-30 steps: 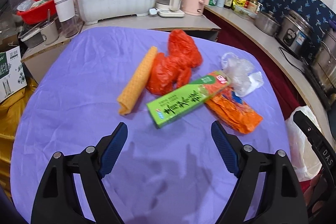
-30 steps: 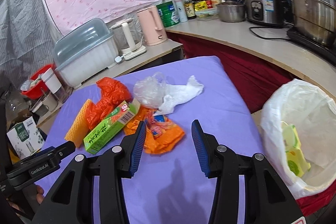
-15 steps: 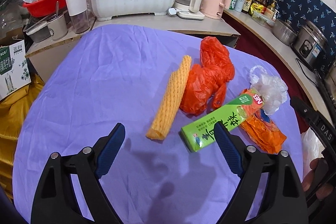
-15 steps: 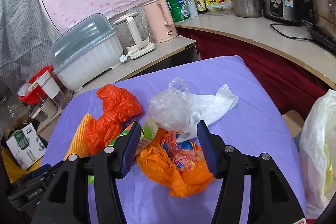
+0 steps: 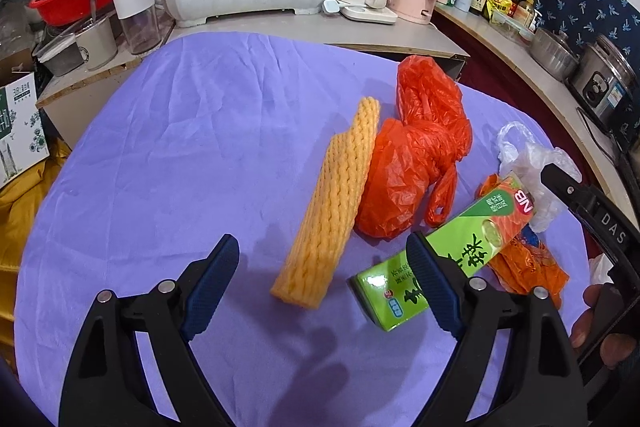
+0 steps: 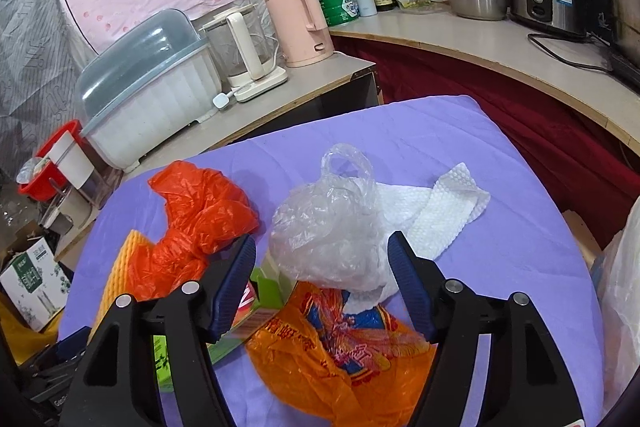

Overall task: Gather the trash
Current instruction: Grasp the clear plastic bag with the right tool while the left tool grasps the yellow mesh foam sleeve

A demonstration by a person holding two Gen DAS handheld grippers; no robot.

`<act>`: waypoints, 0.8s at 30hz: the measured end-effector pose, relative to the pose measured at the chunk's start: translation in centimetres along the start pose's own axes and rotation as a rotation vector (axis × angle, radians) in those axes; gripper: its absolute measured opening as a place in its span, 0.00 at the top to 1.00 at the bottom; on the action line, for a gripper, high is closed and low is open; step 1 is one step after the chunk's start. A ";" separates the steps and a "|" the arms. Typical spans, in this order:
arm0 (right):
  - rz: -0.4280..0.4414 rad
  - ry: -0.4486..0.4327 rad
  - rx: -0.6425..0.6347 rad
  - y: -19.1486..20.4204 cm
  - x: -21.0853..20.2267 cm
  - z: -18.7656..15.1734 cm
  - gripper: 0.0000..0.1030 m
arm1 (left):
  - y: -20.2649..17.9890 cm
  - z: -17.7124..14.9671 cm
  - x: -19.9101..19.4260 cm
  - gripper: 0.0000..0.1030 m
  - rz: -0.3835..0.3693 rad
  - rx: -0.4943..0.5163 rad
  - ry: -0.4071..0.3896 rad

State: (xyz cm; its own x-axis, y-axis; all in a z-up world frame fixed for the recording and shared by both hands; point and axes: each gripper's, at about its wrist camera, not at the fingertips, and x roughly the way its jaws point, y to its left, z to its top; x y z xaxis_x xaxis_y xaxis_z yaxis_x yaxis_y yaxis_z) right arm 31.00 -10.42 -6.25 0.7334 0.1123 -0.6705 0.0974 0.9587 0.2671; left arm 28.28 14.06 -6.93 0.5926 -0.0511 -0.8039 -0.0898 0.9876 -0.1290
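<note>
The left gripper (image 5: 324,287) is held wide and empty, closing slightly over the near end of the yellow foam net (image 5: 334,203) on the purple cloth (image 5: 200,155); the net should be straddled squarely. The right gripper (image 6: 322,283), empty, is opening around the clear bag (image 6: 324,231); the green box (image 6: 260,303) is half hidden there, and the bin bag (image 6: 622,267) is cut off.
</note>
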 end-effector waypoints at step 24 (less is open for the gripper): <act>0.055 -0.141 -0.003 -1.1 -8.5 1.7 0.93 | 0.4 0.3 -6.3 0.89 -0.038 -0.010 -0.083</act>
State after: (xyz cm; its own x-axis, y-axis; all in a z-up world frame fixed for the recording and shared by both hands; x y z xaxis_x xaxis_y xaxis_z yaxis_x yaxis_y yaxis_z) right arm 25.83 -12.84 0.40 0.8249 0.1273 -0.5508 0.0523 0.9530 0.2985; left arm 24.72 14.77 -1.74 0.6600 -0.0755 -0.7475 -0.0738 0.9836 -0.1645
